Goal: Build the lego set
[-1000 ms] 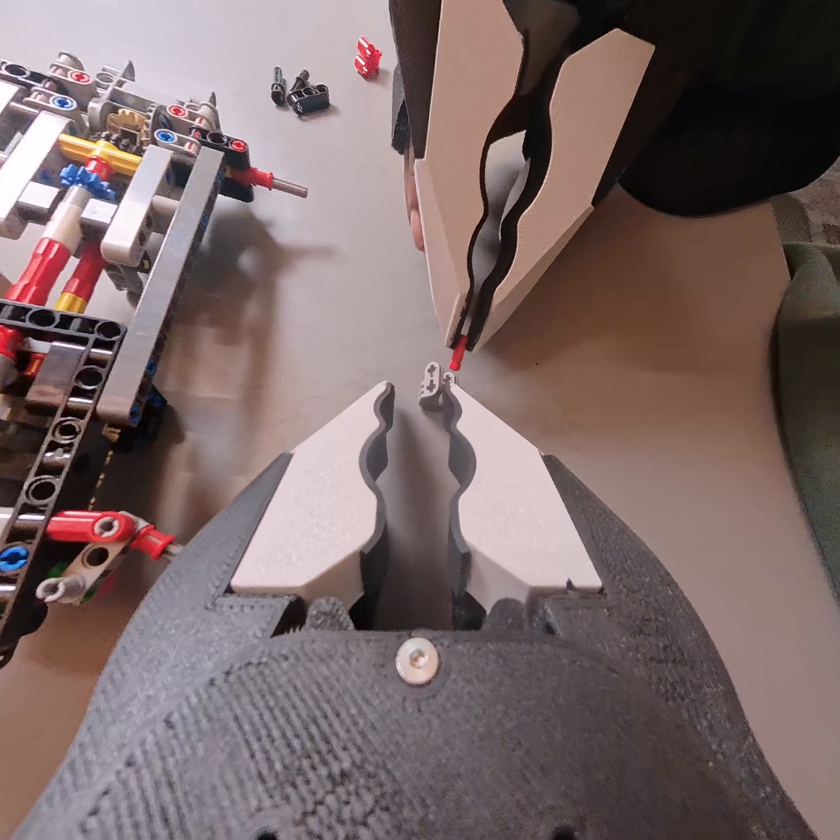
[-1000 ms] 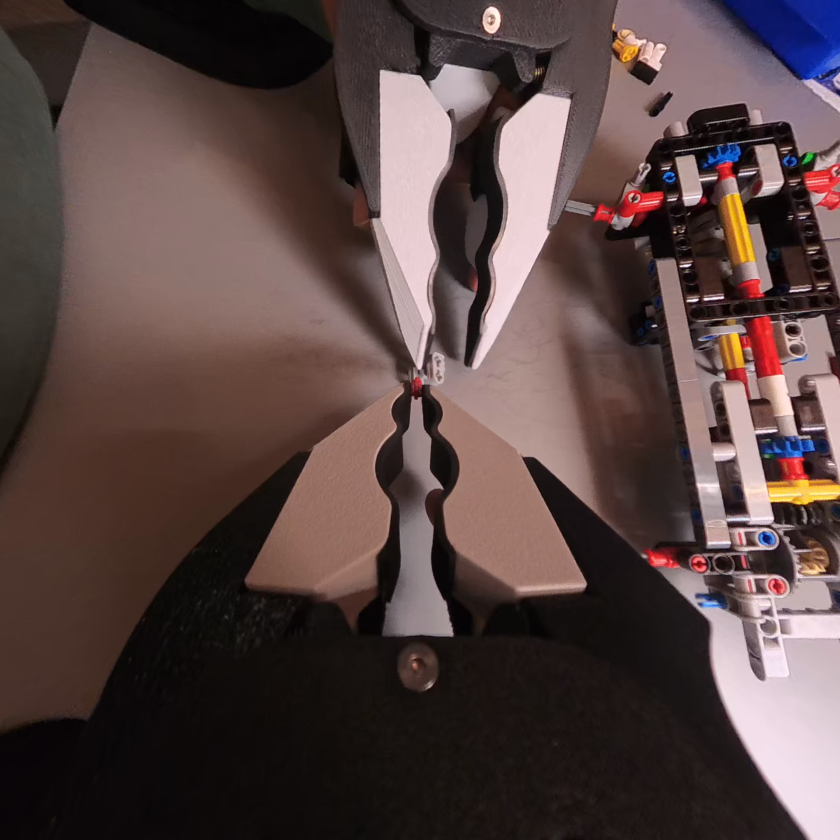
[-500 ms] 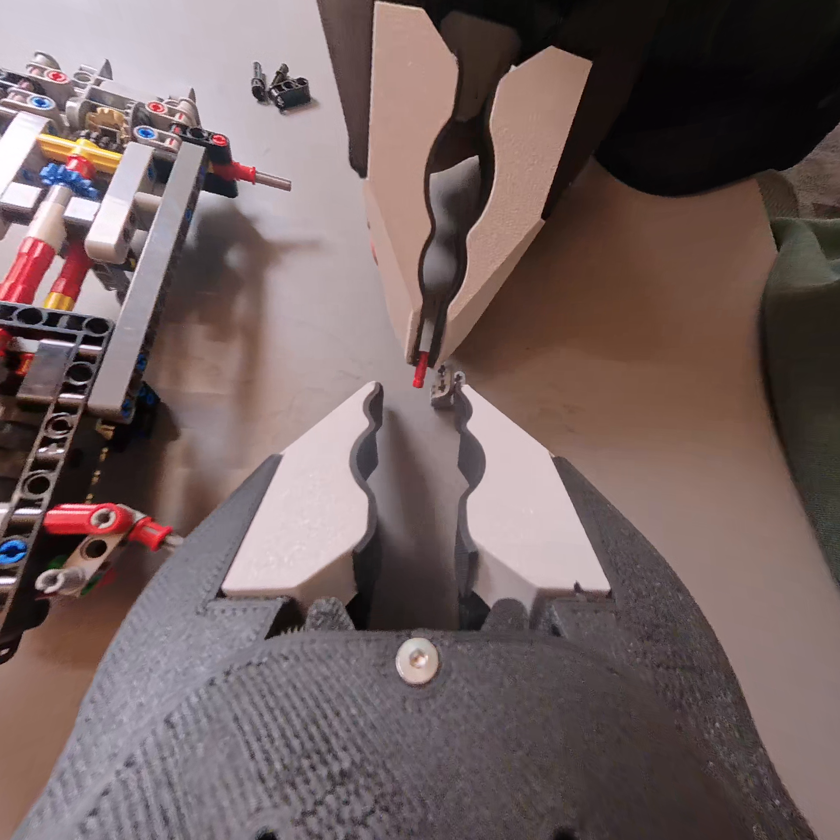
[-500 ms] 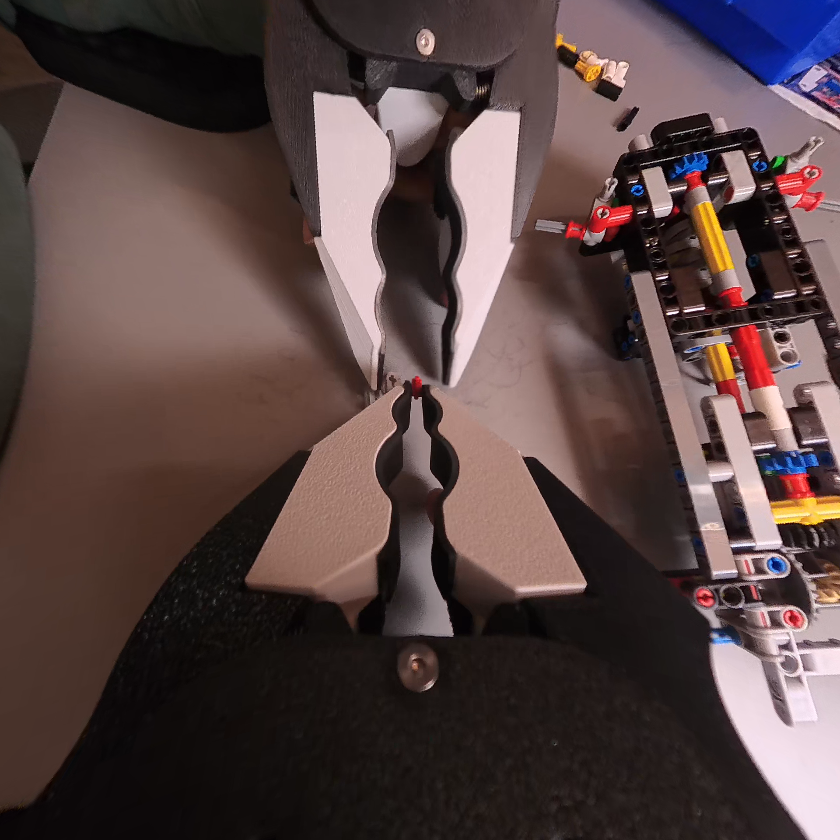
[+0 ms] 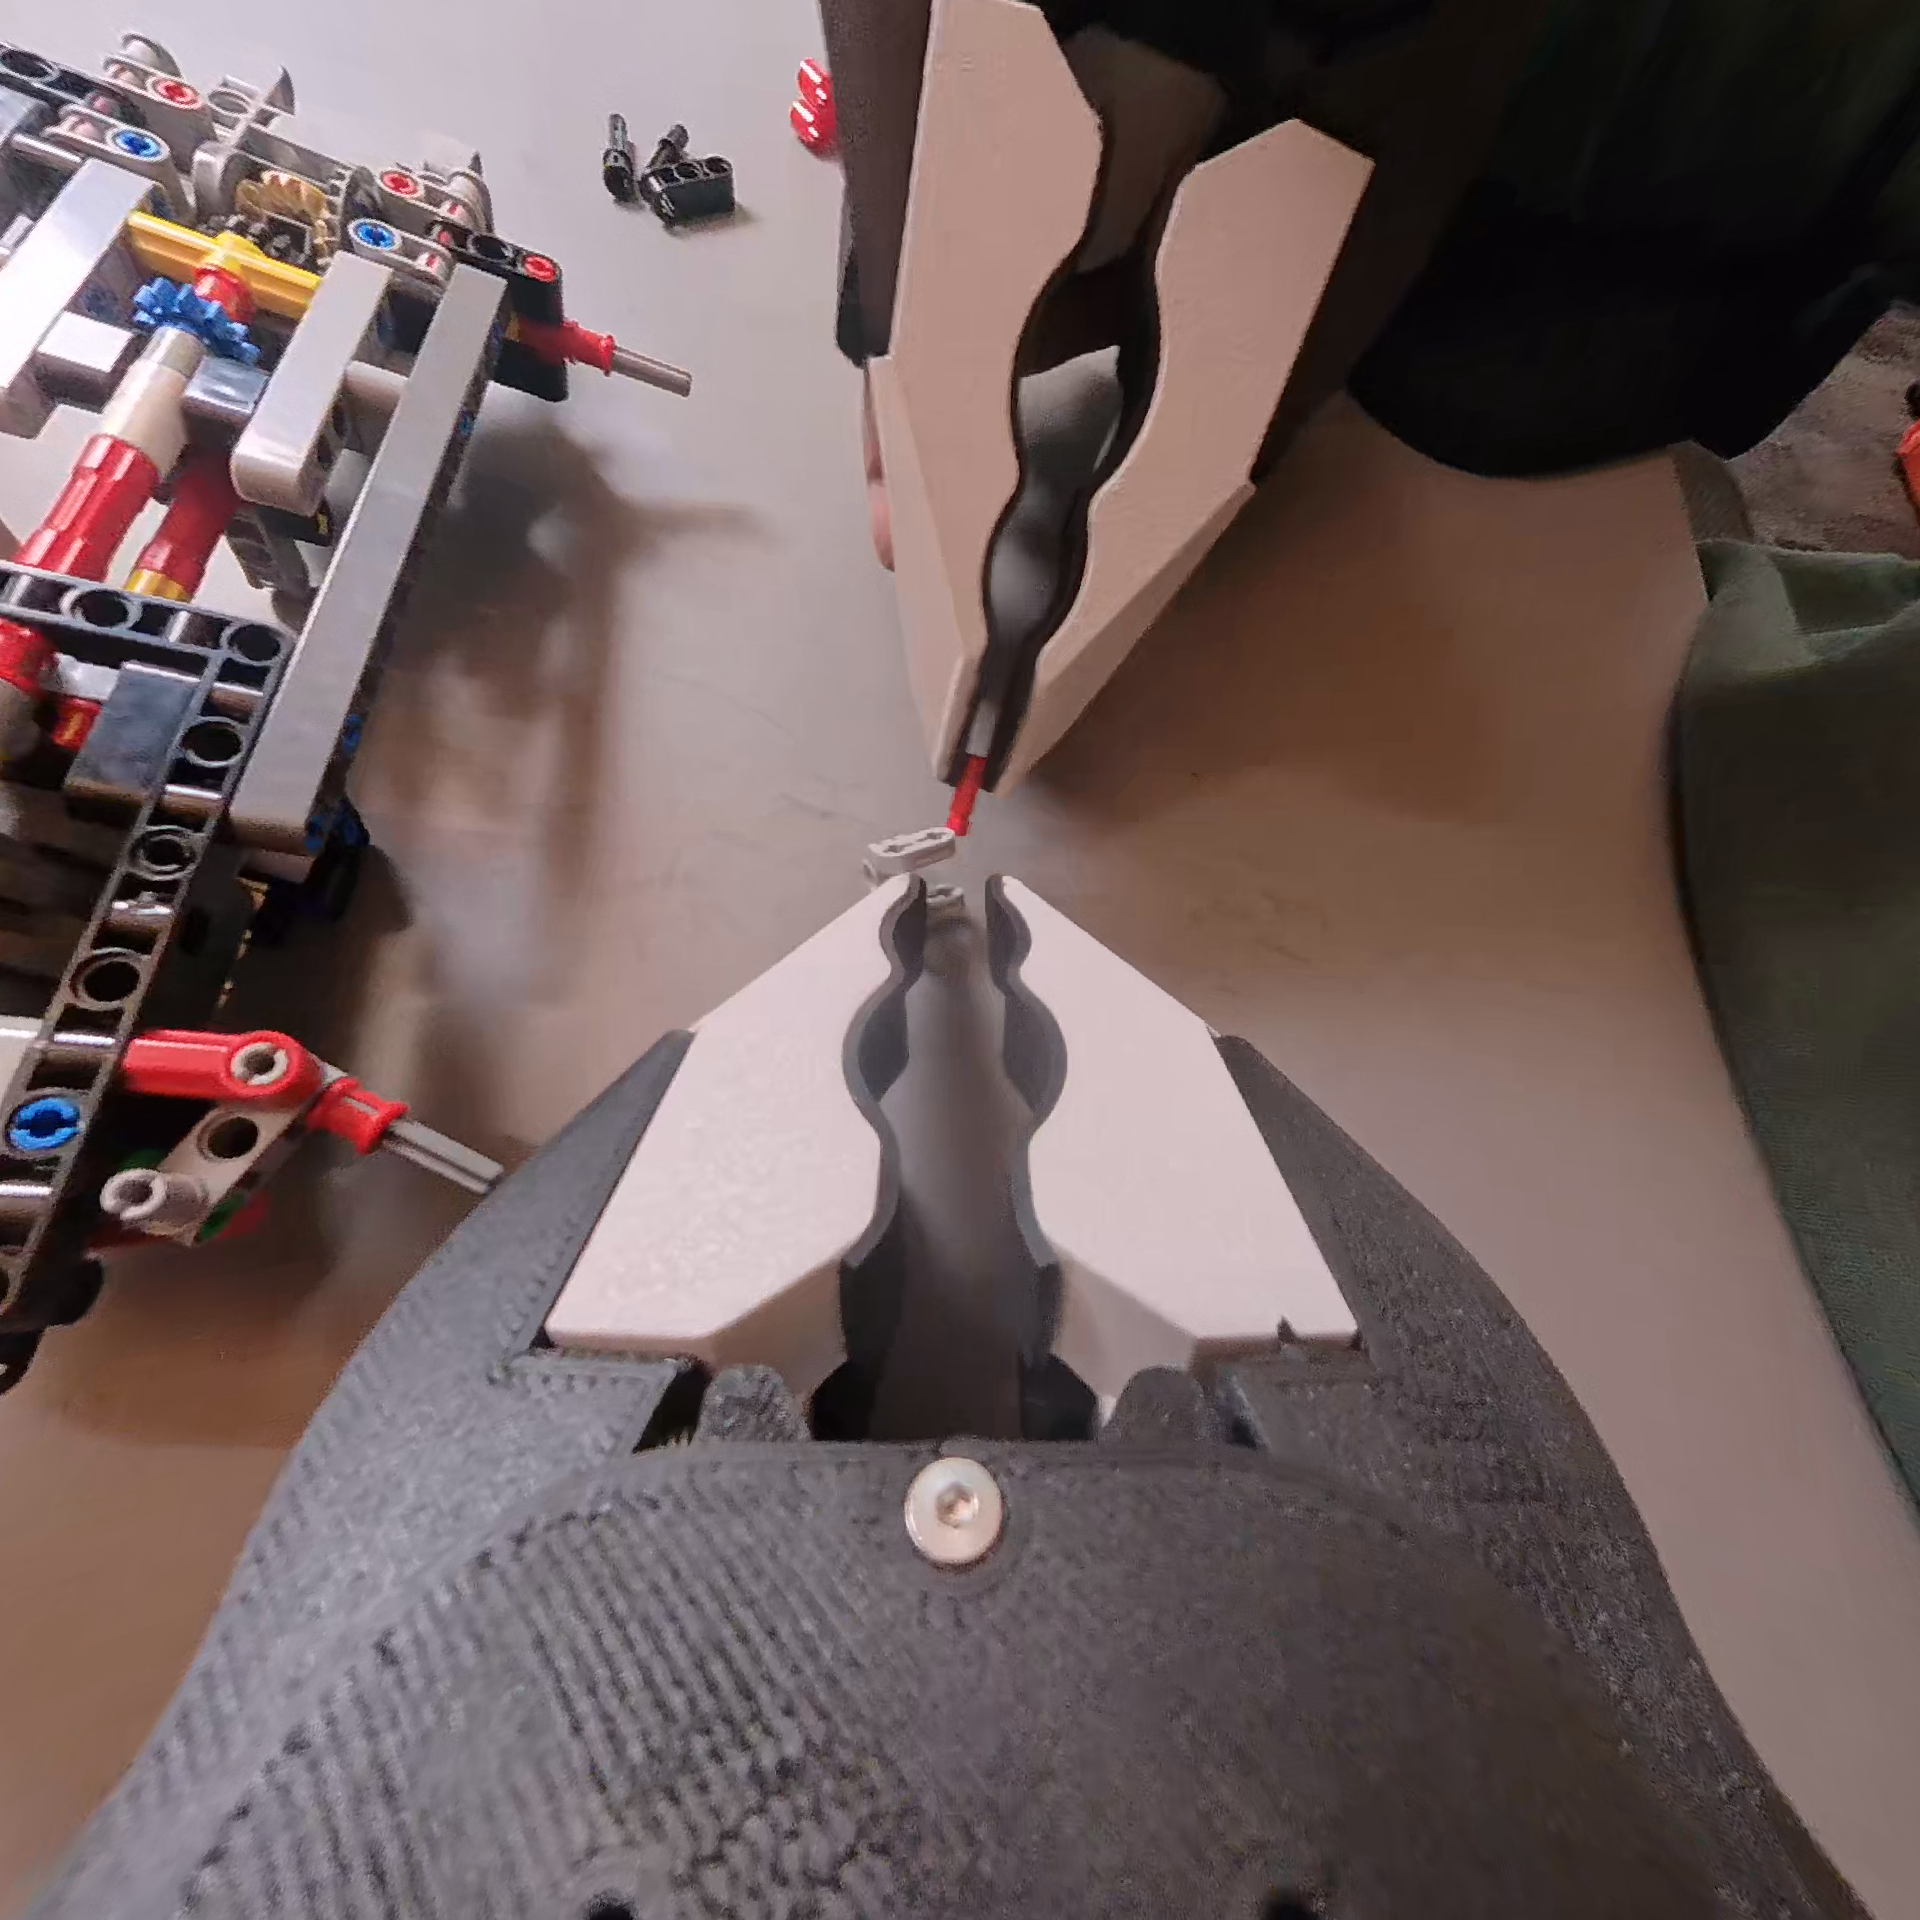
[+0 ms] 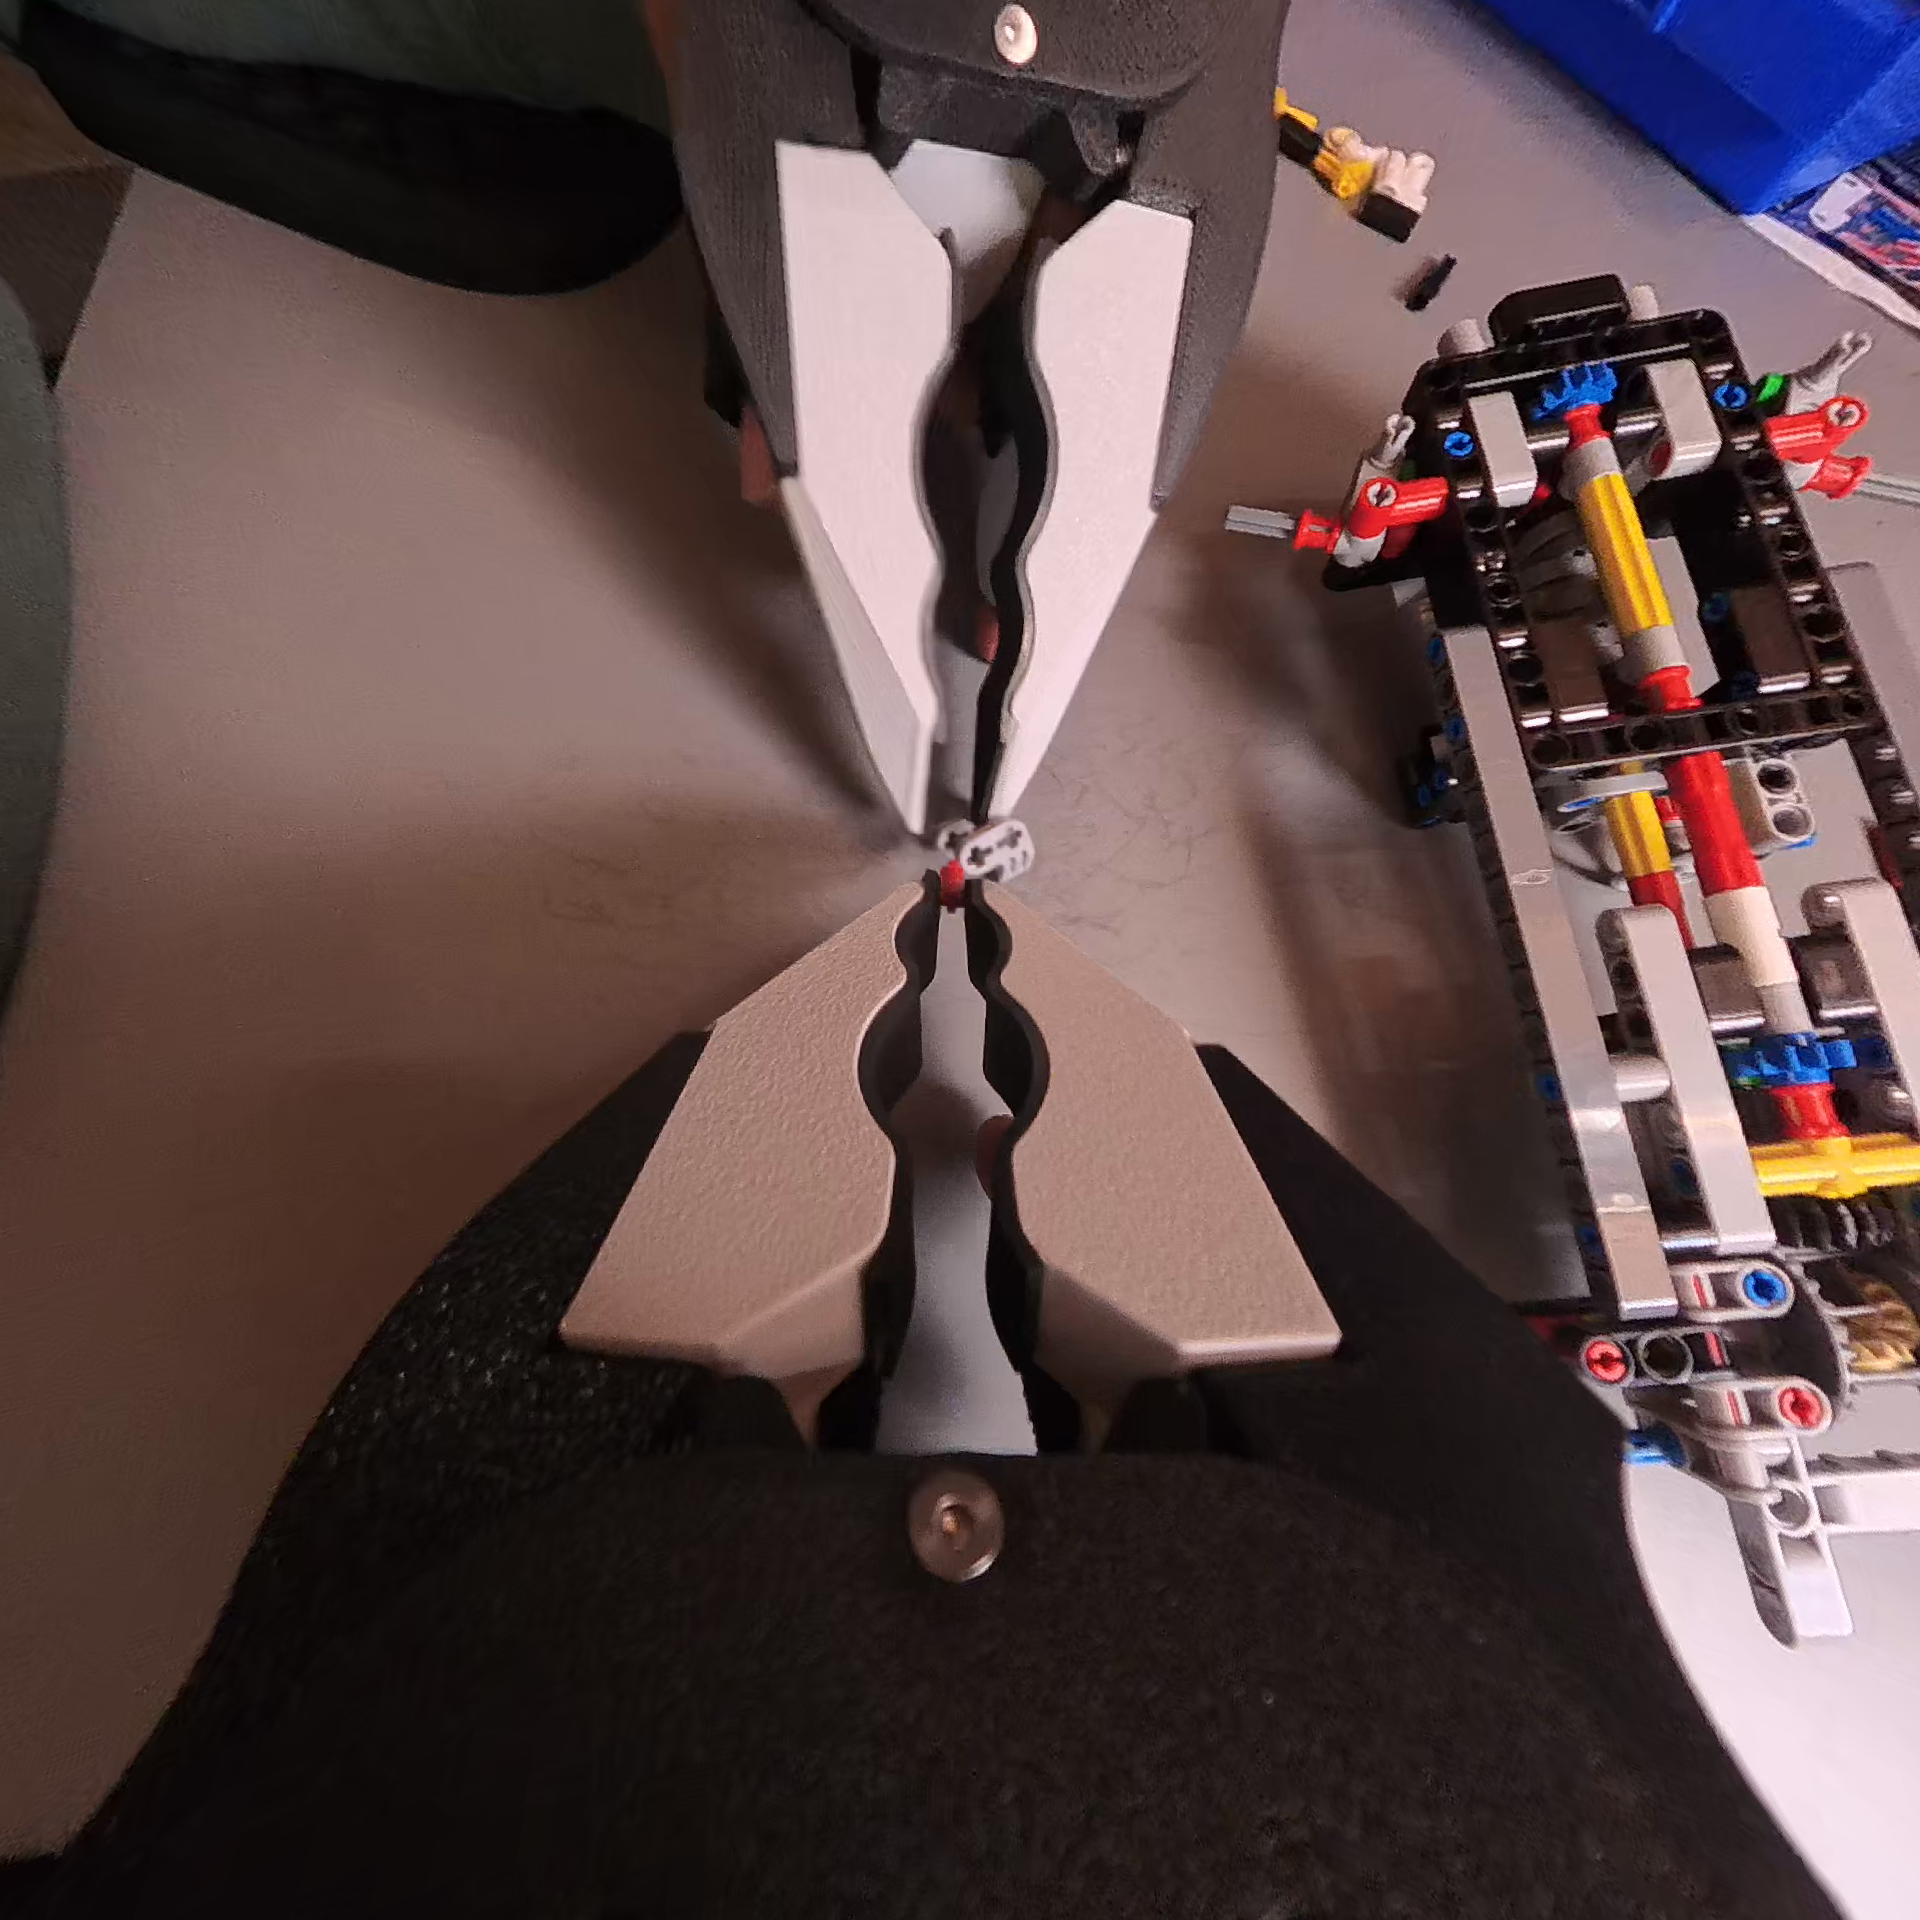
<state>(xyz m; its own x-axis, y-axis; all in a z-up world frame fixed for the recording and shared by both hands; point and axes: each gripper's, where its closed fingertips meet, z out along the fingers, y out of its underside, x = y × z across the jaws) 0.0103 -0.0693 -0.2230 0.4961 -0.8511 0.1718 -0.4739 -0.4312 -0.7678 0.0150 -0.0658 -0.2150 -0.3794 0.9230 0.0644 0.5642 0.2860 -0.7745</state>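
Grey, matte and faintly grainy, the wedge-shaped fingers of both tongs have wavy black-lined inner edges and sit in coarse, ribbed black printed housings, each with one silver screw. The left tongs [image 5: 948, 883] have their tips drawn close on a small light-grey connector [image 5: 909, 847]: a short, flat, rounded link with two cross-shaped holes in its face. Its stub sits between the tips while the link itself lies crosswise just past them, long axis running left to right in the left wrist view. The right tongs [image 6: 954, 902] are clamped on a thin red axle [image 6: 950, 879], which sticks straight out along the fingers. In the left view the axle [image 5: 964, 801] slants down from the right tongs [image 5: 975, 769], and its end meets the right-hand end of the link. In the right view the connector [image 6: 995, 852] is touching the axle tip, its holed face turned toward the camera, with the left tongs [image 6: 961, 821] coming down from above.

All this hangs just over a smooth pale-grey table [image 5: 1351, 935] that is faintly scuffed. Off to one side lies a long chassis [image 6: 1683, 831] of black holed beams and grey beams, with red, yellow and white shafts and blue gears. Loose black pins [image 5: 670, 177] and a red piece [image 5: 810, 104] lie beyond it. Green cloth [image 5: 1818, 883] drapes the table's edge, and a blue bin [image 6: 1714, 94] sits at the far corner.
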